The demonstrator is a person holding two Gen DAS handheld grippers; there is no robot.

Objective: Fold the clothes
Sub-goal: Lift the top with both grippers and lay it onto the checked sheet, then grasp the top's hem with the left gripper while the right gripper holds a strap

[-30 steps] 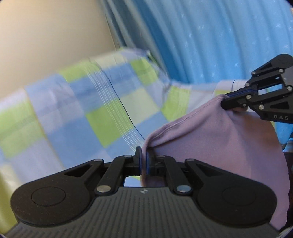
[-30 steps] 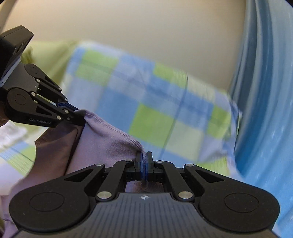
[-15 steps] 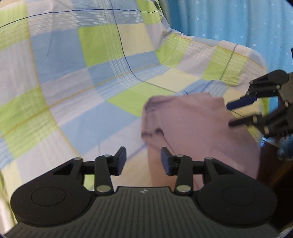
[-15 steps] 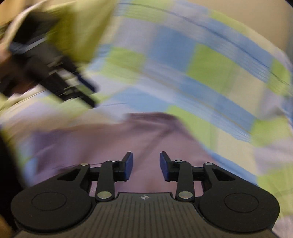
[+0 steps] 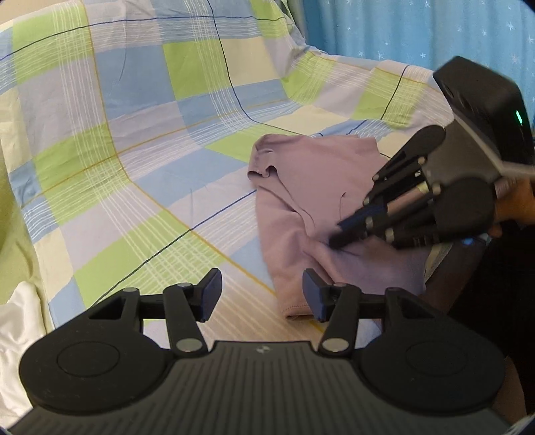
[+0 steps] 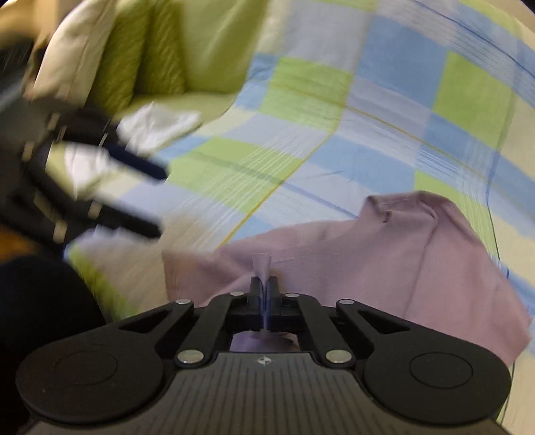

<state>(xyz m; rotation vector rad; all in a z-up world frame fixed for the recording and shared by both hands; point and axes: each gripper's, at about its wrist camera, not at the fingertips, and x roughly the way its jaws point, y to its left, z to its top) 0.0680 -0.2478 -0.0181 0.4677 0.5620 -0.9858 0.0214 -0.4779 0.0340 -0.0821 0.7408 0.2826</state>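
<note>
A purple garment [image 5: 301, 187] lies crumpled on a checked bed sheet [image 5: 133, 134]. My left gripper [image 5: 262, 296] stands open just before the garment's near left edge, with nothing between its fingers. My right gripper [image 6: 264, 291] is shut on a small pinched fold of the purple garment [image 6: 384, 254] near its front part. In the left wrist view the right gripper [image 5: 337, 232] comes in from the right, its tips pressed into the cloth. In the right wrist view the left gripper [image 6: 157, 202] is blurred at the left, fingers apart.
Green cushions [image 6: 150, 60] and a white cloth [image 6: 157, 123] lie at the sheet's left end. A blue star-patterned curtain [image 5: 401, 30] hangs behind. A person's hand [image 5: 515, 207] holds the right gripper's handle. Dark clothing fills the near right.
A second ago both grippers held the garment up. They then opened and it dropped onto the sheet. Now the right gripper has shut on a fold of it; the left stays open.
</note>
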